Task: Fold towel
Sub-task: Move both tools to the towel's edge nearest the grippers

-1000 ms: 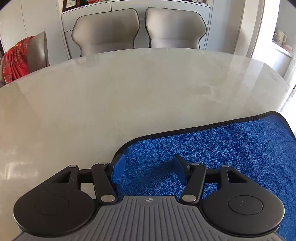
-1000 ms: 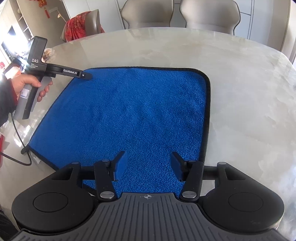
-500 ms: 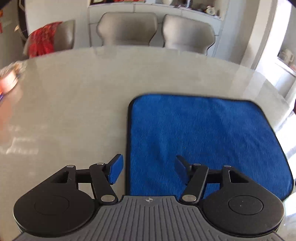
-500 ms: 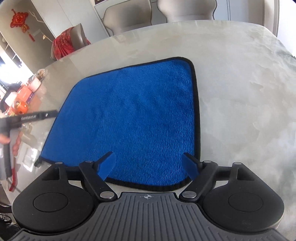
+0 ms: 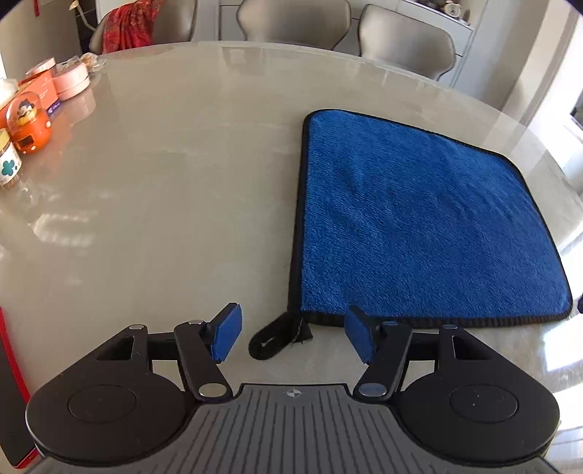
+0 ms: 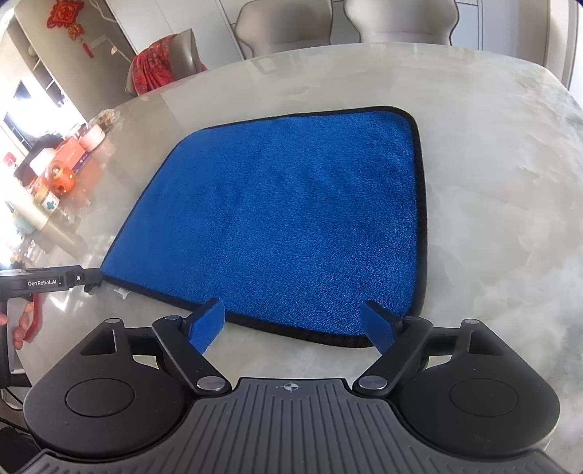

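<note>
A blue towel (image 5: 419,226) with a black hem lies flat and spread out on the pale marble table (image 5: 164,182). Its black hanging loop (image 5: 273,339) sticks out at the near left corner. My left gripper (image 5: 293,330) hovers open just above that corner, the loop between its blue pads, nothing gripped. In the right wrist view the towel (image 6: 291,218) fills the middle. My right gripper (image 6: 291,321) stands open over the towel's near edge, close to its near right corner. The left gripper (image 6: 91,281) shows at the towel's left corner, held by a hand (image 6: 20,328).
Boxes, jars and an orange toy (image 5: 29,120) crowd the table's far left. Grey chairs (image 5: 291,18) stand along the far side, one draped with a red cloth (image 5: 125,25). A red-edged black object (image 5: 11,383) lies at the near left.
My left gripper has travelled from the towel's far left corner back to its near left corner. The right gripper has opened wider and drawn back to the towel's near edge.
</note>
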